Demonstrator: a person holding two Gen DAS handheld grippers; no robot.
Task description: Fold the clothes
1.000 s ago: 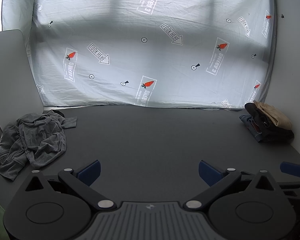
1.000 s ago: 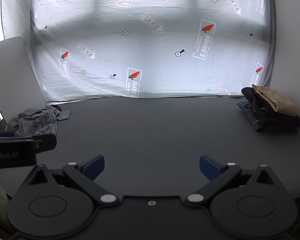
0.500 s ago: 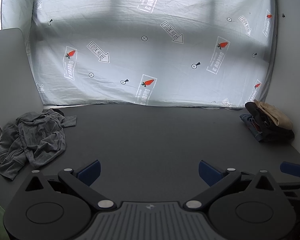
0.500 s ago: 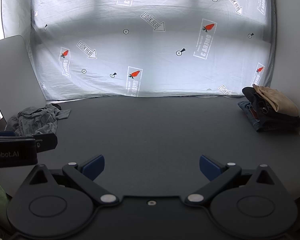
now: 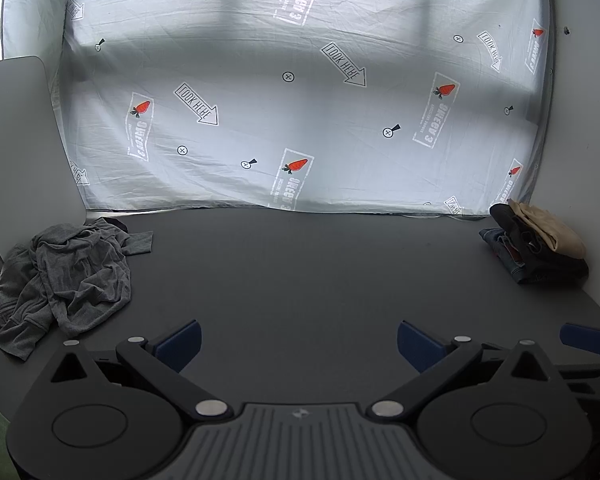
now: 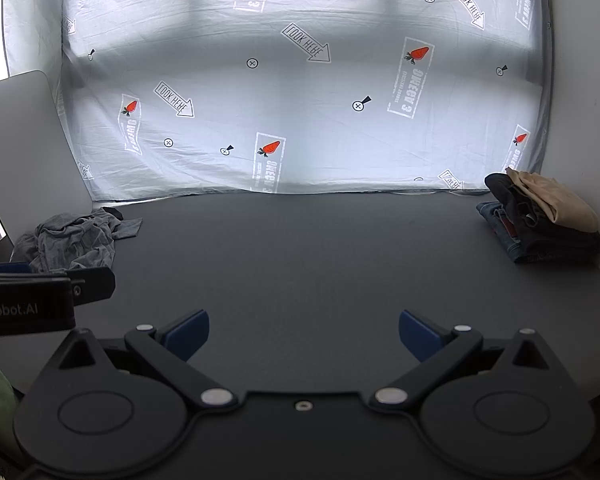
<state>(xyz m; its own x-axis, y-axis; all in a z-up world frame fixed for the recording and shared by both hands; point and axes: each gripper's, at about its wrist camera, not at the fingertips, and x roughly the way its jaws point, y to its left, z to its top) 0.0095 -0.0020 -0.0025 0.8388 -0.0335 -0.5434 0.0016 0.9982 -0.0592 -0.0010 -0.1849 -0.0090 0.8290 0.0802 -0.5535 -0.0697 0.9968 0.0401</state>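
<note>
While both tools hover low over the table, we find the left gripper released, its blue pads spread wide with nothing between them and only bare tabletop beneath the gap. Our right gripper is in the same condition: pads parted, holding nothing. In the right wrist view the left tool's black body shows at the left edge; in the left wrist view a blue tip of the right tool shows at the right edge, so the two sit side by side at the table's near edge.

Further out, at the table's left side, we note a crumpled grey garment, unfolded, lying in a loose heap on the surface, one sleeve or corner trailing toward the table's middle. It is well apart from both sets of pads. The same garment appears partly behind the left tool in the right wrist view.

At the table's far right corner sits a stack of folded clothes: denim at the bottom, dark pieces above, a tan piece on top. The stack rests against the white wall.

A pale panel stands behind the garment at the table's left. Along the table's far edge hangs a printed sheet with carrots and arrows, its hem touching the tabletop.
</note>
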